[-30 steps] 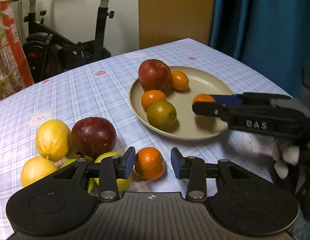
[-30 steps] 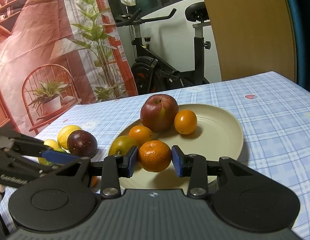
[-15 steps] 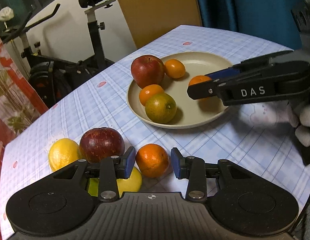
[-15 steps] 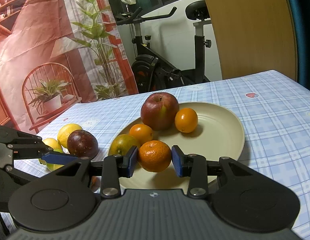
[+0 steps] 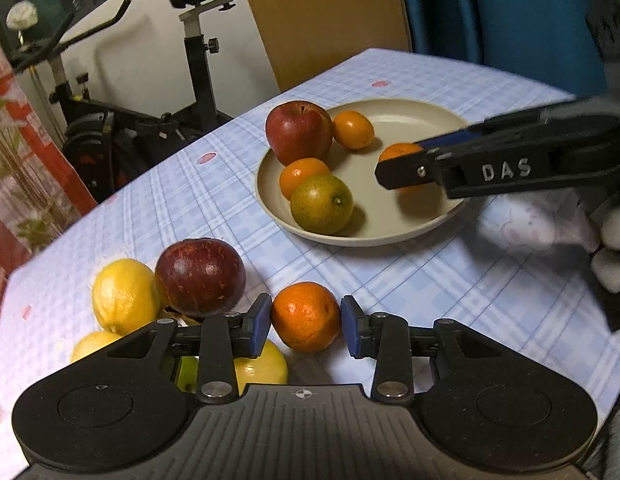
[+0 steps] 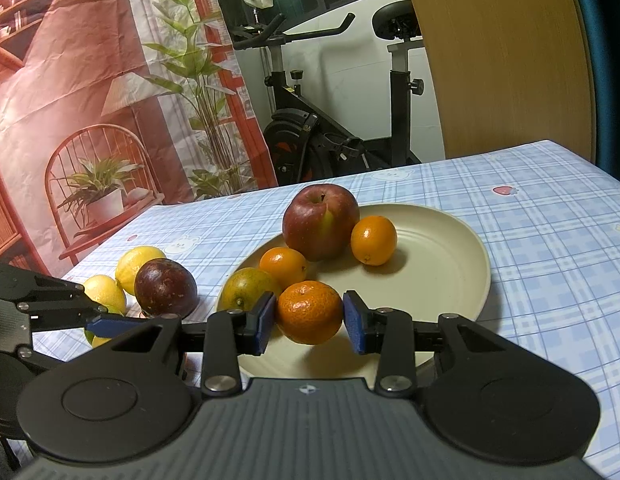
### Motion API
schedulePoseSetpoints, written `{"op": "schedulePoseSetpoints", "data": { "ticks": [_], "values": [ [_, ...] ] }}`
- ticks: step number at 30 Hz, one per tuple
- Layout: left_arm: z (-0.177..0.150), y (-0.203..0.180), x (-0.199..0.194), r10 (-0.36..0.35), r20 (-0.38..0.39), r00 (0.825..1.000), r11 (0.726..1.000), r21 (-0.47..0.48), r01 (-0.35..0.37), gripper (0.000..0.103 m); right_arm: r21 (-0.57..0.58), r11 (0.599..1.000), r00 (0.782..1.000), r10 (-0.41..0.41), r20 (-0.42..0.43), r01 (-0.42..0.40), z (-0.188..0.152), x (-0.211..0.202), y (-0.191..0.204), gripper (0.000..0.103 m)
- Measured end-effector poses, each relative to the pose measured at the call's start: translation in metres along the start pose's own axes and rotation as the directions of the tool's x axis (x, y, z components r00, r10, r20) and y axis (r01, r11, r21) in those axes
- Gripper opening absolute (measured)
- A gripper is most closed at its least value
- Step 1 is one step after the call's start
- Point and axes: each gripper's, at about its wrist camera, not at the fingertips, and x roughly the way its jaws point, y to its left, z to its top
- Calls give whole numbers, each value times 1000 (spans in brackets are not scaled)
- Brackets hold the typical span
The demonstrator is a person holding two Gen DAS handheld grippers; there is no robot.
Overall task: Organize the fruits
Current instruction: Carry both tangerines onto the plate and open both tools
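Right gripper point(image 6: 310, 322) is clamping a mandarin point(image 6: 310, 312) between its blue fingers point(image 6: 266, 322), both pads touching the fruit, and is holding it over the near part of the cream plate point(image 6: 449, 276). Whether the mandarin is resting on the plate or hanging just above it is hard to tell; a shadow is sitting under it. In the left wrist view the same right gripper point(image 5: 401, 168) is reaching in from the right over the plate point(image 5: 409, 120), the held mandarin point(image 5: 397, 152) partly hidden behind the finger.

Left gripper point(image 5: 306, 326) is straddling a second mandarin point(image 5: 306, 316) that is sitting on the bench point(image 5: 449, 280), off the plate. Its fingers point(image 5: 351, 326) are spread, with small gaps on both sides, not squeezing it. From the right wrist view the left gripper point(image 6: 106, 326) is showing at the left edge, its tip beside the loose fruit.

On the plate: a red apple point(image 6: 319, 226) at the back, a small orange point(image 6: 373, 240) touching its right side, another orange point(image 6: 284, 266) in front of the apple, and a green-orange citrus point(image 6: 248, 292) at the front-left rim.

Loose on the bench left of the plate: a dark red apple point(image 5: 200, 276), a lemon point(image 5: 124, 294) just beside it, and more yellow fruit point(image 5: 262, 366) partly hidden under the left gripper.

Bench is covered with a blue checked cloth point(image 6: 549, 240). An exercise bike point(image 6: 329, 120) is standing behind it.
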Motion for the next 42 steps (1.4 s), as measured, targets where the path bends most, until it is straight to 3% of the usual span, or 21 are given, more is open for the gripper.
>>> {"op": "schedulePoseSetpoints", "data": {
  "ticks": [4,17,26,32,37,42],
  "values": [
    [6,6,-6,-15,32,999,997,-72,17,40,0,1000,1000,0,0,0,0,0,0,39],
    [64,7,5,-60,155,986,988,-133,81,39,48,998,999,-40,32,39,16,2,-19,39],
    [92,-4,56,-86,125,988,988,-117,101,40,-35,990,990,-135,50,136,32,14,-46,39],
    [96,-20,68,-40,142,989,998,-34,45,39,-106,985,990,-132,41,135,36,29,-55,39],
    [99,-29,66,-54,148,987,999,7,54,40,-68,989,991,-129,38,132,42,36,-69,39],
    [93,-38,67,-55,150,987,998,47,48,40,-102,989,994,-102,29,104,43,40,-64,39]
  ]
}}
